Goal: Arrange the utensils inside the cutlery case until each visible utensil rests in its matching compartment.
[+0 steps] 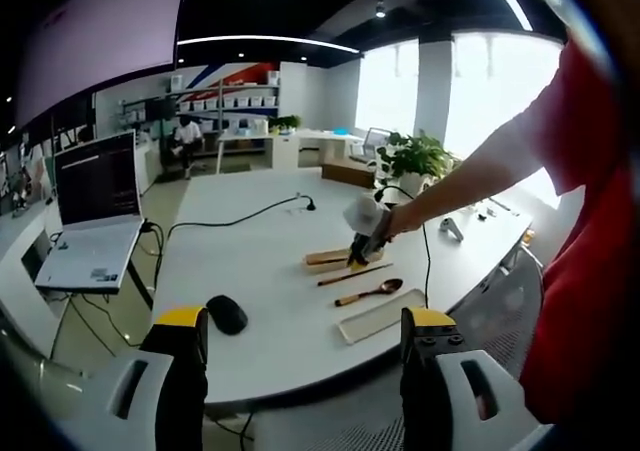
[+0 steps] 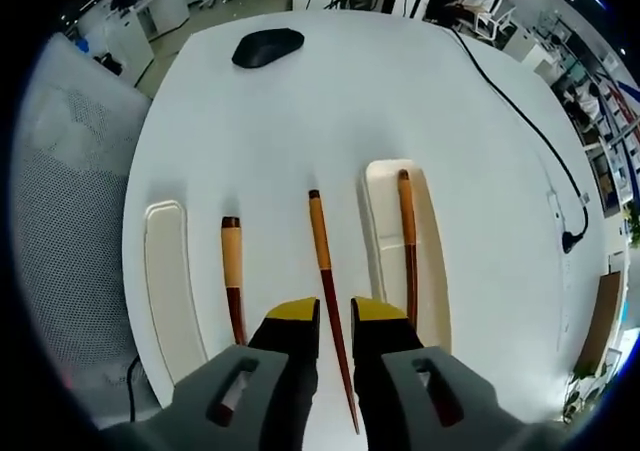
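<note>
cutlery case [image 2: 385,261], cream, lying open on the white table [image 2: 400,91], near its edge, with one brown chopstick [image 2: 408,241] resting lengthwise inside. second chopstick [image 2: 325,271] loose on the table just beside the case, running parallel to it and passing down between the right gripper [image 2: 335,316] fingertips. jaws narrow, yellow-tipped pads close on either side of that chopstick, contact impossible to tell. spoon [image 2: 232,271] with a pale-and-dark handle further over, apart from the chopstick, bowl end hidden behind the gripper. case lid [image 2: 165,281] beyond the spoon, nearest the table edge, lying empty side up. black mouse [image 2: 268,47] well apart toward the far end of the table; black cable [image 2: 520,121] trailing across the other side.

from the left gripper view: same set seen from across the table edge, lid [image 1: 380,314], spoon [image 1: 370,292], loose chopstick [image 1: 355,274] and case [image 1: 330,260] in a row, right gripper [image 1: 358,256] at the case end, held by an arm in a red sleeve. left gripper [image 1: 305,336] off the table, jaws wide, holding nothing. mouse [image 1: 227,313] near the close edge, laptop [image 1: 95,211] on a side stand
</note>
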### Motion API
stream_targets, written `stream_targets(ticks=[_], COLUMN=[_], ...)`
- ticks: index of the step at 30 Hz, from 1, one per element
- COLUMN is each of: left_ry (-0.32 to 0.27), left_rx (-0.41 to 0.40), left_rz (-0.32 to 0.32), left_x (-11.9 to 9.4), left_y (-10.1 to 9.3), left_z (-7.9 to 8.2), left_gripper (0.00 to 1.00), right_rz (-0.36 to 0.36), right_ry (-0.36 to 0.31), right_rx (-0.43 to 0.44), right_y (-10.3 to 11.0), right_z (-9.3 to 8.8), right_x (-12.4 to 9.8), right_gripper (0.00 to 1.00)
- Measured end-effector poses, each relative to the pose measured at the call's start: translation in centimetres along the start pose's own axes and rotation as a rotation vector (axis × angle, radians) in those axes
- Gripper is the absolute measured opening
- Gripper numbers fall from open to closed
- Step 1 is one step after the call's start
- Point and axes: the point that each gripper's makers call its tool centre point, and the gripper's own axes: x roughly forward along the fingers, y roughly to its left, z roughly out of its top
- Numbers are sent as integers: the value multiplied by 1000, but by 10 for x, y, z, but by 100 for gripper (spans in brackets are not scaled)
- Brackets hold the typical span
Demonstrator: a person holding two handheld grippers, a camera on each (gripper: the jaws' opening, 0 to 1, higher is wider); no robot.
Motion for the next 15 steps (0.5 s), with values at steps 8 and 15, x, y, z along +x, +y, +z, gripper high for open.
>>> stream_targets(ticks=[8, 15], left_ry=[5, 3], left_rx=[-12, -18], left_rz=[9, 17], left_x=[0, -1], left_y=[3, 4], left_z=[-5, -6], left_gripper=[81, 81], right_rz=[6, 14], right_ry=[5, 10], right_rx=[-7, -16], right_y=[0, 4], right_z=[3, 5], right_x=[2, 6], right_gripper=[9, 9])
